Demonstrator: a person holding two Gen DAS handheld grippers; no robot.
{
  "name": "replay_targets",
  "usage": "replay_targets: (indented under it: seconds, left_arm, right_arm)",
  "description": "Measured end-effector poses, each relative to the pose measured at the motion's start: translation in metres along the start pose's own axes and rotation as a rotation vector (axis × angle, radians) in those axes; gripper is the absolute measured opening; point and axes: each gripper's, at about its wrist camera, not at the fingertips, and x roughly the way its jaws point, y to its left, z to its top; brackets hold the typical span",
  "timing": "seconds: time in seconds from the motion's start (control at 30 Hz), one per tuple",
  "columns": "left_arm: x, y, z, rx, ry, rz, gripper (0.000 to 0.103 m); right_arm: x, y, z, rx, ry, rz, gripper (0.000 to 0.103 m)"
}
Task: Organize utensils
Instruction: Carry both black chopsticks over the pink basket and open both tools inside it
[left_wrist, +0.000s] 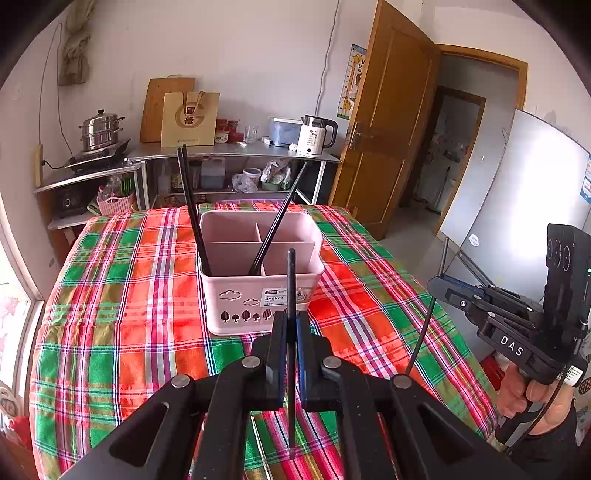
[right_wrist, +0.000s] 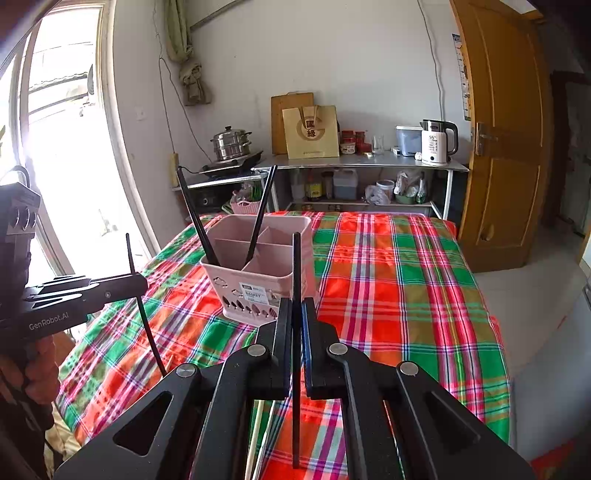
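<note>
A black chopstick (left_wrist: 291, 295) is clamped upright in each hand-held gripper (left_wrist: 291, 325), left and right (right_wrist: 296, 314). The pink basket (left_wrist: 255, 280) stands at 12 o'clock on the surface (left_wrist: 110, 332); each stick should be kept vertical and lowered into the front compartment.

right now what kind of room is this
Most likely a home kitchen or dining room: a steel steamer pot on a cooktop, an electric kettle on a metal shelf, and a table under a plaid tablecloth with a pink utensil basket.
</note>
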Motion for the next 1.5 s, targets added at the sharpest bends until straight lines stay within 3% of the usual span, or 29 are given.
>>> replay_targets:
  seconds: [0.87, 1.5]
  left_arm:
    - [-0.018, 0.011, 0.015, 0.007, 0.004, -0.012, 0.004]
    - [-0.042, 0.035, 0.117, -0.005, -0.131, 0.017, 0.004]
  right_arm:
    - [-0.012, 0.011, 0.018, -0.016, -0.055, 0.044, 0.005]
    - [0.009, 0.029, 0.097, 0.037, -0.217, 0.119, 0.005]
